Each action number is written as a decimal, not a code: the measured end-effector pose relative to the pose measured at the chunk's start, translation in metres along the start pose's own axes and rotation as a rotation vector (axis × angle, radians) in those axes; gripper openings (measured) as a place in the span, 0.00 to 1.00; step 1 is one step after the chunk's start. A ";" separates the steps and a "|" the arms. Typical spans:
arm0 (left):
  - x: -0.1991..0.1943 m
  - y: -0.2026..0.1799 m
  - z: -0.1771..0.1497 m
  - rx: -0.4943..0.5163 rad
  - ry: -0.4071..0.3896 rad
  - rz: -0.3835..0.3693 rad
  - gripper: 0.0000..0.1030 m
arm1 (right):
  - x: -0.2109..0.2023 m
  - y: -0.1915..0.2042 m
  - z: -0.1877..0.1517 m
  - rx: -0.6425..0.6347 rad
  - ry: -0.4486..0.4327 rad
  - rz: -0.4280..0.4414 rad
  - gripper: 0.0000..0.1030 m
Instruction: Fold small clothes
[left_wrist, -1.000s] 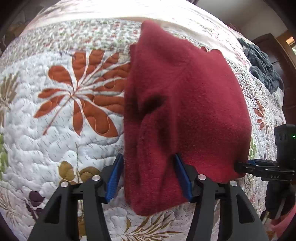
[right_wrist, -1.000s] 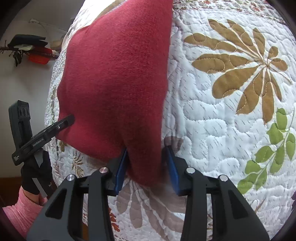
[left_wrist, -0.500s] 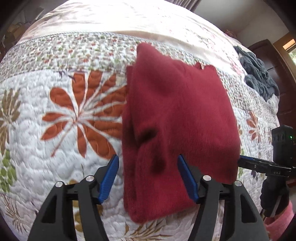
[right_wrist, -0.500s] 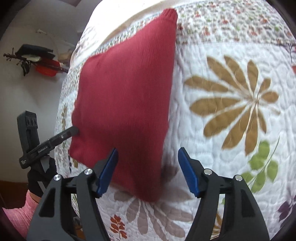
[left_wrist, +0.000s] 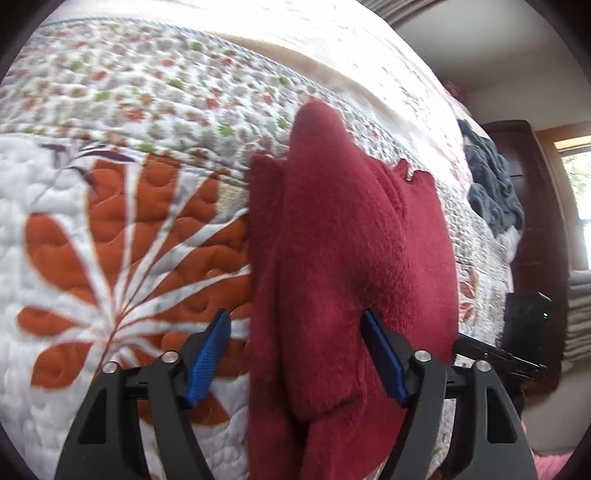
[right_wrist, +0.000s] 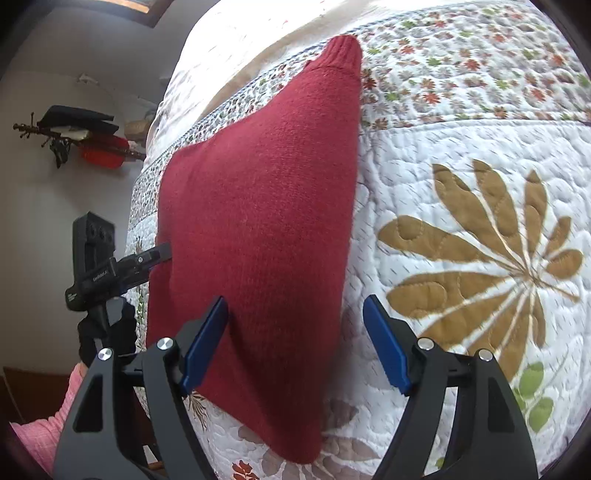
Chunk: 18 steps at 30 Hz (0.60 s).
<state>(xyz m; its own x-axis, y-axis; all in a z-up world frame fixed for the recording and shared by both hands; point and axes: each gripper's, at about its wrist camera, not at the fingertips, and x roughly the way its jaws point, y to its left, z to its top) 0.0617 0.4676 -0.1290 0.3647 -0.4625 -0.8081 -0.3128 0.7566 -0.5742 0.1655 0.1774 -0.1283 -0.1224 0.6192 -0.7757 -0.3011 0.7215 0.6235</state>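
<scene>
A dark red fleece garment (left_wrist: 351, 258) lies folded on the floral quilt (left_wrist: 110, 240), with a cuffed end pointing away from me. In the left wrist view my left gripper (left_wrist: 295, 360) is open, its blue pads (left_wrist: 207, 362) straddling the near left part of the fold. My right gripper (right_wrist: 295, 345) is open too. The garment's (right_wrist: 258, 221) right edge runs between its fingers. Each gripper shows in the other's view: the right gripper (left_wrist: 495, 354) at the fold's right side and the left gripper (right_wrist: 162, 253) at its left edge.
A dark grey-blue heap of clothes (left_wrist: 491, 192) sits on the far right of the bed, beside dark wooden furniture (left_wrist: 535, 240). Black and red items (right_wrist: 74, 136) hang on the wall to the left. A person's pink sleeve (right_wrist: 55, 417) shows at lower left.
The right gripper went from shut on the garment's near edge to open. The left gripper's fingers spread wider. The garment has settled flat on the quilt.
</scene>
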 end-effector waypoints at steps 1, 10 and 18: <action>0.004 0.003 0.004 0.000 0.008 -0.018 0.78 | 0.002 0.000 0.001 -0.002 0.003 0.003 0.74; 0.002 0.021 0.006 -0.050 0.023 -0.151 0.79 | 0.026 0.006 0.005 -0.001 0.046 0.049 0.77; 0.036 -0.008 0.004 -0.005 0.059 -0.198 0.83 | 0.057 0.016 0.019 0.021 0.053 0.105 0.84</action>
<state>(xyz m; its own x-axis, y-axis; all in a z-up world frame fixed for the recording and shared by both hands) 0.0803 0.4471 -0.1530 0.3674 -0.6283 -0.6857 -0.2447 0.6460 -0.7231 0.1720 0.2296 -0.1608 -0.2024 0.6745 -0.7100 -0.2641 0.6605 0.7028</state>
